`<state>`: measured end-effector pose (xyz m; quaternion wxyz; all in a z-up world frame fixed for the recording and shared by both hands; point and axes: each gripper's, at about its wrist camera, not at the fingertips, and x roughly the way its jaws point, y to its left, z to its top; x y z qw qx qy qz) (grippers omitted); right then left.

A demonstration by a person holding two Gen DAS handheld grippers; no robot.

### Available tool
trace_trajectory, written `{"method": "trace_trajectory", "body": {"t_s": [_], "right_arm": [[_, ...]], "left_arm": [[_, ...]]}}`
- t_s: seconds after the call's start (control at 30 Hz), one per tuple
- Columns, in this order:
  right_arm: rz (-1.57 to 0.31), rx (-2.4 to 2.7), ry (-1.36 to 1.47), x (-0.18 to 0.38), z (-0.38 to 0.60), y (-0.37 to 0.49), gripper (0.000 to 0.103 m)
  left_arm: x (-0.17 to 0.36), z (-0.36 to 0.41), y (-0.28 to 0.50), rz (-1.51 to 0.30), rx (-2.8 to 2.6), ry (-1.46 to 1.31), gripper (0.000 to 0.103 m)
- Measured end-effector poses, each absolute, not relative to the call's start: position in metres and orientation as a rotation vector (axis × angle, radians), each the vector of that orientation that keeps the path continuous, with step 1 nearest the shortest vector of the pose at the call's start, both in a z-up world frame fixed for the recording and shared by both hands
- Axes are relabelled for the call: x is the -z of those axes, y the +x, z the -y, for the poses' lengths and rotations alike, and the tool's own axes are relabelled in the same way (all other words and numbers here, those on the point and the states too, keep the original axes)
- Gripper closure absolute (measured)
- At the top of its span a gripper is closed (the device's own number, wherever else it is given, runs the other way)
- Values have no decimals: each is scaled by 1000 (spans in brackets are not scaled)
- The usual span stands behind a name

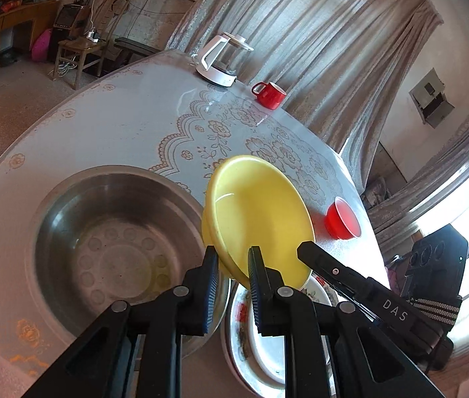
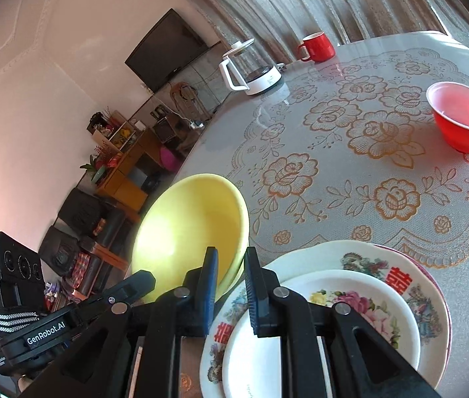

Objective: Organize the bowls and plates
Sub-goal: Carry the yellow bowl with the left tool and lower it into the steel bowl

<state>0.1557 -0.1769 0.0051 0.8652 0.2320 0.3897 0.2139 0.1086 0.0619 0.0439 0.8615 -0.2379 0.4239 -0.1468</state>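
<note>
While both tools grip: one yellow bowl (image 1: 254, 212), two plates (image 2: 367, 298).

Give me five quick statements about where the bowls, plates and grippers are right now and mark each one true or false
1. Both grippers grip the rim of the yellow bowl. True: the left gripper and the right gripper each clamp it.
2. The yellow bowl sits flat on the table. False: it is held tilted in the air.
3. The steel basin is full of dishes. False: it shows no dishes inside.
4. A smaller floral plate lies on a larger patterned plate. True.
5. The red bowl is stacked on the plates. False: it stands alone on the tablecloth, apart from them.
</note>
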Motion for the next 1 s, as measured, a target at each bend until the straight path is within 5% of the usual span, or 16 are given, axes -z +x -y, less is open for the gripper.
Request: {"method": "trace_trajectory", "body": {"t_s": [1.0], "right_arm": [[-966,-573,303,27,78,161,83]], "left_arm": [[6,-129,92,-936,110,-573,84]]}}
